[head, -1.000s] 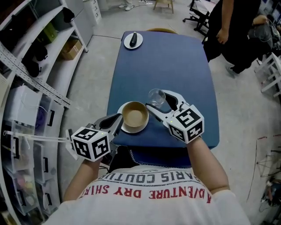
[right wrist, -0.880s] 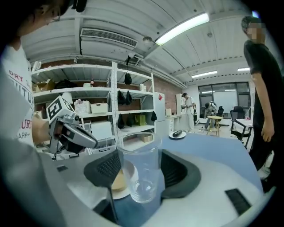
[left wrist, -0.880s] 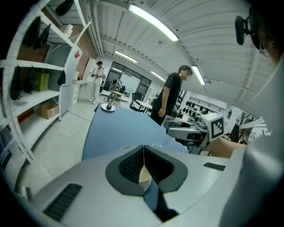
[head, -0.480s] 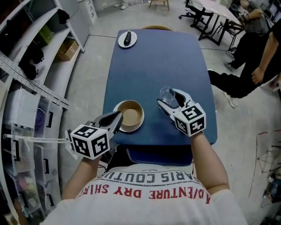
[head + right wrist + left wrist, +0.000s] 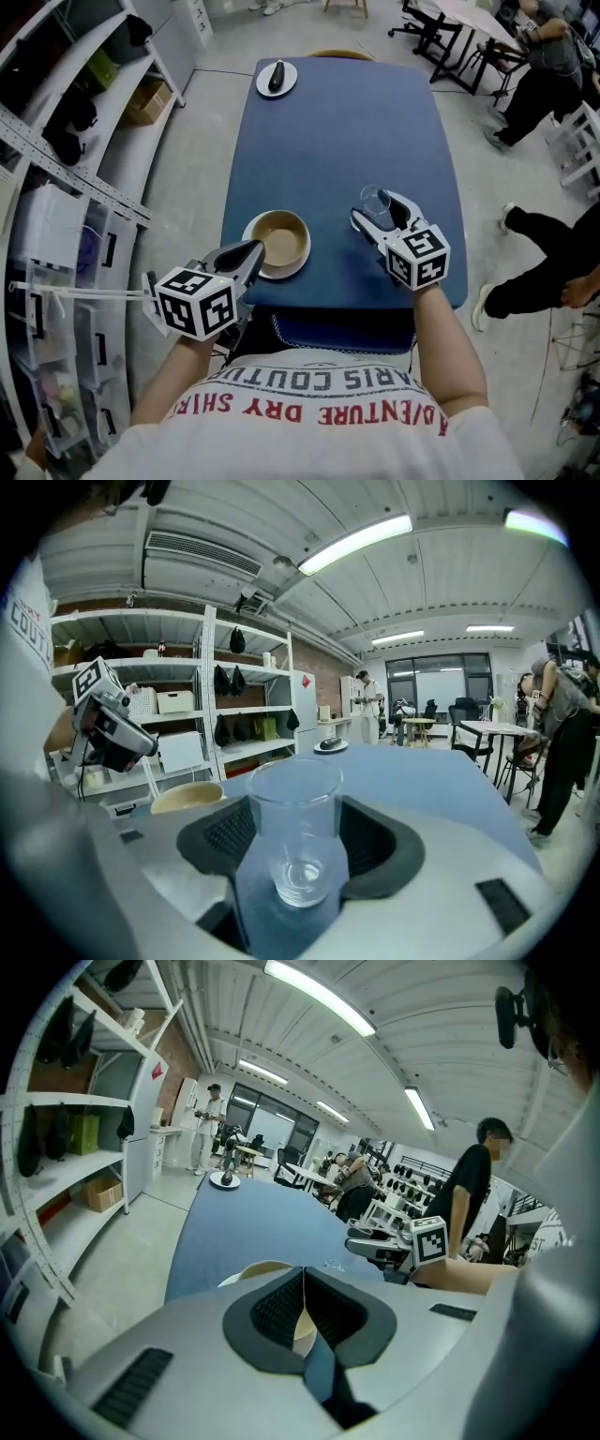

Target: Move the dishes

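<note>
A tan bowl [image 5: 283, 242] sits on a white plate [image 5: 251, 232] near the front edge of the blue table [image 5: 347, 131]. My left gripper [image 5: 251, 255] lies at the plate's front left rim. Its jaws are shut, their pads meeting at the tip, and nothing shows clamped between them. The bowl [image 5: 261, 1269] peeks over them in the left gripper view. To the right of the bowl, my right gripper [image 5: 378, 208] is shut on a clear drinking glass [image 5: 372, 199]. The glass [image 5: 292, 803] stands upright and empty between the dark pads [image 5: 225, 832].
A small white plate with a dark object [image 5: 277, 77] lies at the table's far left corner. White shelving [image 5: 66, 122] runs along the left. People [image 5: 553, 80] and chairs stand right of the table, and a leg [image 5: 534, 281] is near its front right corner.
My right gripper has carried the glass to the right, away from the bowl. The left gripper, bowl and plate have stayed put. The people on the right have shifted.
</note>
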The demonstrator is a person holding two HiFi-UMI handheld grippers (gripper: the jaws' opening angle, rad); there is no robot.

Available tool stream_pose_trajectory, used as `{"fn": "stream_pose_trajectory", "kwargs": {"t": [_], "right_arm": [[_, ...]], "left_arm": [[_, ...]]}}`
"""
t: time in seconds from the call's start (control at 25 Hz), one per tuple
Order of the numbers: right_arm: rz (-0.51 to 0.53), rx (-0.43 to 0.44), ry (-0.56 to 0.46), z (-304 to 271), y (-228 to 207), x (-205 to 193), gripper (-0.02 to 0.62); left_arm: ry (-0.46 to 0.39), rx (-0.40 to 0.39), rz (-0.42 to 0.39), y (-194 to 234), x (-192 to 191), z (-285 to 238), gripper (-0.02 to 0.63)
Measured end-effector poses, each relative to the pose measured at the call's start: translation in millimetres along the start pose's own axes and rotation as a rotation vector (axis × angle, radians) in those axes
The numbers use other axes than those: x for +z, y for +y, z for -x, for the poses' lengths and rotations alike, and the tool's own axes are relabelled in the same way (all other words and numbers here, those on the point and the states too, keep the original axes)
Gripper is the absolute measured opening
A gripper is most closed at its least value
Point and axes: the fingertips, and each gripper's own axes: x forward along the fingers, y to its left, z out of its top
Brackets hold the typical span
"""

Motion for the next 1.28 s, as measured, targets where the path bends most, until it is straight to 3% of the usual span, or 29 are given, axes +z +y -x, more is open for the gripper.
{"fn": "stream_pose_trajectory", "kwargs": {"t": [0.44, 0.68, 0.8, 1.12, 1.28], "right_arm": [[0.018, -0.024, -0.001, 1.2, 0.8, -0.3, 0.29], [-0.013, -0.053, -0.001, 25.2, 1.5, -2.4, 0.296], [-0.028, -0.059, -0.048, 45.3, 6.8, 1.1, 0.296], [0.015, 0.03, -0.092, 64.5, 55.2, 14.5, 0.296], [0.052, 0.119, -0.082, 54.2, 88.3, 17.5, 0.296]], "left_arm": [[-0.02, 0.021, 0.01, 6.6, -2.1, 8.4, 0.029], [-0.037, 0.03, 0.024, 6.9, -4.6, 15.5, 0.028], [-0.047, 0.032, 0.029, 4.4, -5.4, 17.8, 0.029], [-0.068, 0.054, 0.055, 5.1, -11.1, 28.3, 0.028], [-0.079, 0.074, 0.064, 9.8, -13.8, 34.7, 0.028]]}}
